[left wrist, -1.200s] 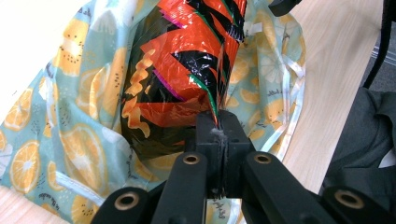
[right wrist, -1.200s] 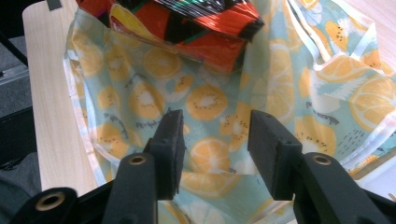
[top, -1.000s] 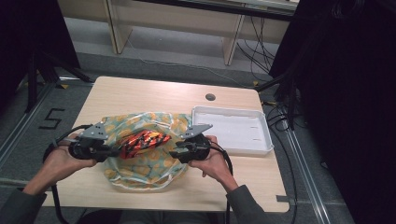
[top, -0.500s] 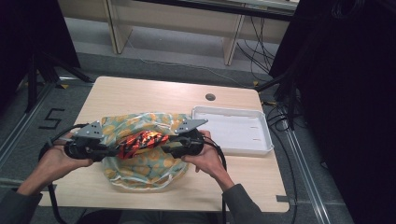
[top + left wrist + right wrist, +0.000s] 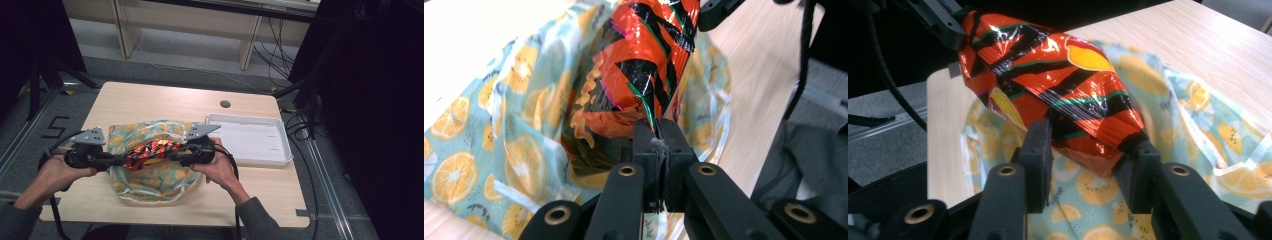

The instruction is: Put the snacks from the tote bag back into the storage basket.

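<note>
A shiny red, orange and black snack packet [image 5: 150,150] hangs stretched between both grippers over an orange-print bag [image 5: 155,181] on the table. My left gripper [image 5: 122,161] is shut on the packet's crimped end seam; in the left gripper view the jaws [image 5: 656,132] pinch the foil [image 5: 644,65] tight. My right gripper [image 5: 175,154] holds the opposite end. Its jaws have just been closing, and in the right gripper view both pads [image 5: 1040,145] press the packet's [image 5: 1058,75] sides. The bag [image 5: 1198,125] lies open underneath.
A white tray [image 5: 250,140] sits on the light wood table [image 5: 165,100] just right of the bag. A round cable hole [image 5: 225,104] is near the far edge. Desk legs and cables stand beyond the table, dark equipment to the right.
My right gripper has shifted left and slightly up, and its jaws have closed onto the packet's end. The left gripper has stayed put, still gripping the seam.
</note>
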Motion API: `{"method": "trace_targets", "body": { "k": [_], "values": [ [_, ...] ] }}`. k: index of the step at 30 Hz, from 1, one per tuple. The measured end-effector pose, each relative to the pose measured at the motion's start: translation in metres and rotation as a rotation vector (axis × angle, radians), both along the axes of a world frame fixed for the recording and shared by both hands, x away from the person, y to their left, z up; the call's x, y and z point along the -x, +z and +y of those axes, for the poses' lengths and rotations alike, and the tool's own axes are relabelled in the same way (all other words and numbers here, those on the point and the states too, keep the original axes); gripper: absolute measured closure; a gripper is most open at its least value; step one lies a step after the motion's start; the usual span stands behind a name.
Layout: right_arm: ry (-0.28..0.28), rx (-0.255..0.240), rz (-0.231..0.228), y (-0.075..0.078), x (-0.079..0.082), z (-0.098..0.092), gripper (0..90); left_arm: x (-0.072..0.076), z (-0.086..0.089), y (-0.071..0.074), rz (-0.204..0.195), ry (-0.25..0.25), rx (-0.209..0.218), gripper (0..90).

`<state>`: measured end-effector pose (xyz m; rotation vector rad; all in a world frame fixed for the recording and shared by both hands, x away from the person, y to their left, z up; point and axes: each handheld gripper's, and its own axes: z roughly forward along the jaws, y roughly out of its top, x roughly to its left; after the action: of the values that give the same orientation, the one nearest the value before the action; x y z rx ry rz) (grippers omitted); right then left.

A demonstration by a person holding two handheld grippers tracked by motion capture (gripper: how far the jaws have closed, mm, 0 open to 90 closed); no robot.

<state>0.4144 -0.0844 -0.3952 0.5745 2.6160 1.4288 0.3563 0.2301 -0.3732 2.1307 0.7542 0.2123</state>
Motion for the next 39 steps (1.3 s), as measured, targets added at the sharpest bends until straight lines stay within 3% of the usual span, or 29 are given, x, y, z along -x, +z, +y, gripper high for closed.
{"method": "trace_targets", "body": {
  "k": [7, 10, 11, 13, 16, 18, 20, 22, 23, 27, 31, 35, 38, 39],
  "values": [
    [0.002, -0.022, 0.011, 0.006, 0.002, -0.001, 67.3, -0.002, 0.005, 0.002, 0.008, 0.016, 0.045, 86.5],
    [-0.005, -0.033, 0.008, 0.004, 0.001, -0.002, 73.8, -0.002, 0.004, 0.002, 0.006, 0.019, 0.039, 86.1],
    [-0.025, -0.040, 0.029, 0.004, 0.003, -0.002, 77.8, -0.002, 0.005, 0.003, 0.007, 0.017, 0.037, 85.7],
    [-0.023, -0.044, 0.022, 0.003, 0.002, -0.003, 86.0, -0.001, 0.005, 0.003, 0.012, 0.032, 0.042, 84.5],
    [-0.028, -0.057, 0.006, 0.002, 0.003, -0.002, 89.1, -0.001, 0.006, 0.003, 0.005, 0.036, 0.033, 80.9],
    [-0.025, -0.059, 0.017, 0.002, 0.002, -0.001, 89.9, 0.000, 0.007, 0.003, 0.000, 0.032, 0.036, 74.0],
    [-0.025, -0.041, 0.024, 0.004, 0.002, -0.003, 90.0, 0.003, 0.008, 0.005, -0.024, 0.053, 0.023, 62.7],
    [-0.024, -0.060, 0.002, 0.004, 0.001, -0.004, 90.0, 0.006, 0.012, 0.006, -0.031, 0.071, 0.027, 51.0],
    [-0.023, -0.059, 0.018, 0.005, 0.000, -0.004, 90.0, 0.009, 0.013, 0.005, -0.039, 0.089, 0.024, 46.1],
    [-0.025, -0.067, 0.022, 0.009, 0.000, -0.005, 90.0, 0.019, 0.023, -0.011, -0.068, 0.177, -0.029, 36.4],
    [-0.020, -0.080, 0.015, 0.013, 0.001, -0.001, 90.0, 0.025, 0.034, -0.038, -0.032, 0.274, -0.043, 32.8],
    [0.001, -0.069, 0.013, 0.021, 0.001, 0.003, 90.0, 0.028, 0.040, -0.061, -0.001, 0.303, -0.126, 28.0],
    [0.024, -0.088, 0.013, 0.026, 0.003, 0.008, 90.0, 0.029, 0.041, -0.069, 0.005, 0.328, -0.134, 25.1],
    [0.030, -0.087, -0.016, 0.028, 0.002, 0.009, 90.0, 0.030, 0.040, -0.070, 0.009, 0.356, -0.141, 24.6]
  ]
}}
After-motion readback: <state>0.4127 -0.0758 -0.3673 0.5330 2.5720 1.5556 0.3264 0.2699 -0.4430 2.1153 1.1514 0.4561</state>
